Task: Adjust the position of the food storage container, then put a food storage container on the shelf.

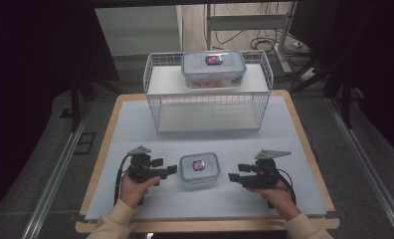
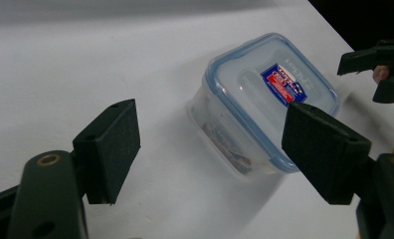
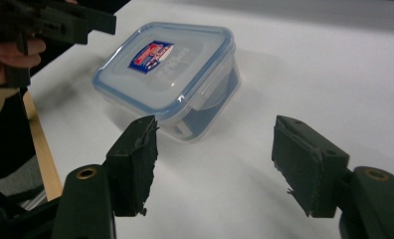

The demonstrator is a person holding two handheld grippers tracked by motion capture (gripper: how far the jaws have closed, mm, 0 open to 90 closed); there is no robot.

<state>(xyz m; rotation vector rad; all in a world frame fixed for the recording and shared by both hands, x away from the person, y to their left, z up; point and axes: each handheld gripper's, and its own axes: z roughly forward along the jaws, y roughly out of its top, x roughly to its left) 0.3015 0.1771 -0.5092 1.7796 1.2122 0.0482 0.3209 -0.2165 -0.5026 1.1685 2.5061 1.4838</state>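
A small lidded container (image 1: 199, 169) is flanked by the left gripper (image 1: 171, 171) and right gripper (image 1: 233, 177) (jaws spread, empty); squaring up before closing is advised.

overhead forward-down, 2 close views sharing container (image 2: 269, 99)

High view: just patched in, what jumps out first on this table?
A small lidded container sits near the table's front edge, flanked by the left gripper and right gripper, both open and clear of it. Behind, a white wire rack carries a larger lidded container on its top shelf.
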